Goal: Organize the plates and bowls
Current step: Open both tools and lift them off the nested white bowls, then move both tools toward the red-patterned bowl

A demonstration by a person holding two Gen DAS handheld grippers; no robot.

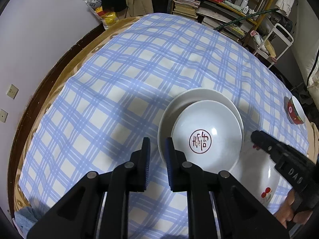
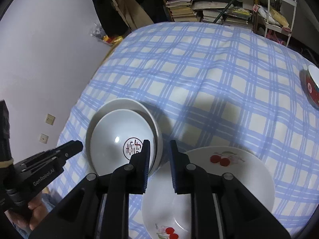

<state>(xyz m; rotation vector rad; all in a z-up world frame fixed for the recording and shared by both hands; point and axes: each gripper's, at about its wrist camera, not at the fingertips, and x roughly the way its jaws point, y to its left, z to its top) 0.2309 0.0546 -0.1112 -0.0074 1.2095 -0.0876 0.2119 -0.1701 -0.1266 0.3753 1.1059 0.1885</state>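
A white bowl with a red seal mark (image 1: pixel 215 123) (image 2: pixel 111 139) sits nested and tilted inside a larger white bowl (image 1: pixel 179 101) (image 2: pixel 123 103) on the checked cloth. Touching it on the right lies a white plate with cherry prints (image 1: pixel 255 171) (image 2: pixel 249 179). A red bowl (image 1: pixel 295 111) (image 2: pixel 313 87) stands apart at the far right. My left gripper (image 1: pixel 157 141) (image 2: pixel 77 145) hovers at the stack's left rim, open a little, nothing clamped. My right gripper (image 2: pixel 159 143) (image 1: pixel 257 135) hangs over the gap between stack and cherry plate, open a little and empty.
The blue checked tablecloth (image 1: pixel 139 69) covers a round table with a dark wooden edge (image 1: pixel 39 91) next to a pale wall. Shelves of books and boxes (image 1: pixel 219 6) and a white rack (image 2: pixel 281 6) stand behind the table. A hand (image 2: pixel 35 215) holds each gripper.
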